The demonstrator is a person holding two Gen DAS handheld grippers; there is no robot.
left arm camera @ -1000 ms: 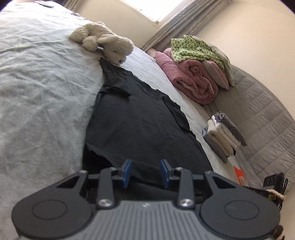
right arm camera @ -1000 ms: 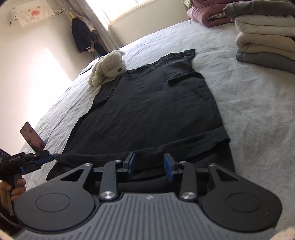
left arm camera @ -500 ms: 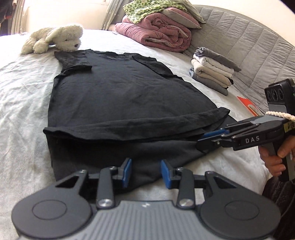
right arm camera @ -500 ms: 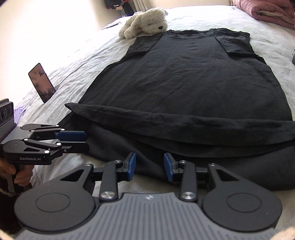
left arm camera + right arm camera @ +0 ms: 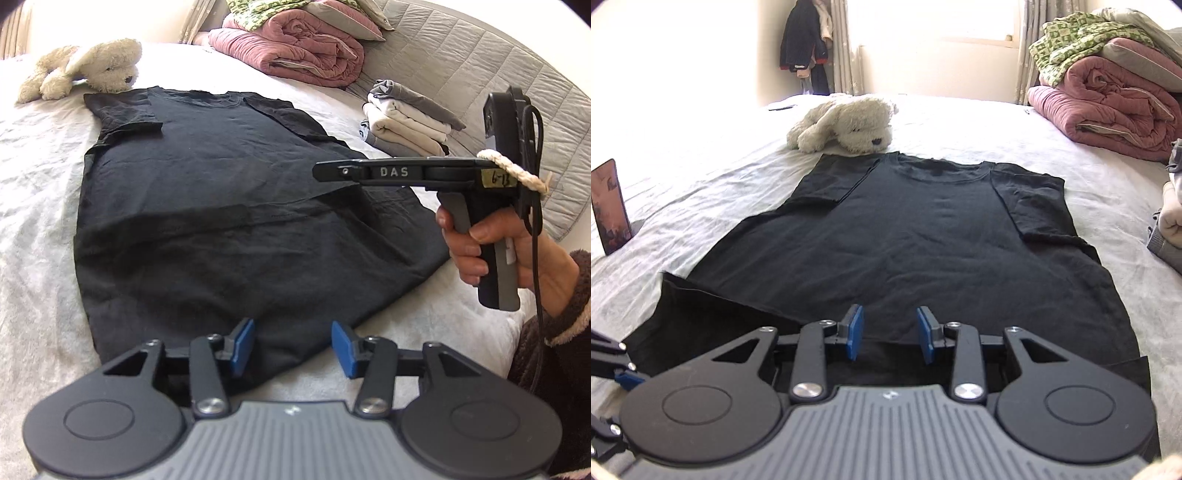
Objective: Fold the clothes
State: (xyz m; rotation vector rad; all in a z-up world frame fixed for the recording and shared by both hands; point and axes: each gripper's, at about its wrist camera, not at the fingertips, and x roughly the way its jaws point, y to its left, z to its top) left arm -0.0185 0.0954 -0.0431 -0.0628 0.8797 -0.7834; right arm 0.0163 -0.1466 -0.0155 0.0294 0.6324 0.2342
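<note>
**Both jaws empty over the hem**

Left hand-held gripper [image 5: 291, 347]: jaws have just been opening, nothing clamped, hem cloth lying under the gap. Right hand-held gripper [image 5: 889, 334]: parted, pads clear of the fabric, hovering above the bottom edge. Black T-shirt [image 5: 916, 236] lies flat on the bed [image 5: 701, 177], sleeves tucked in, collar by the plush dog [image 5: 846, 125]. Thin, limp, light cotton; will sag and crease. I'd pinch the two hem corners, both layers.
</note>
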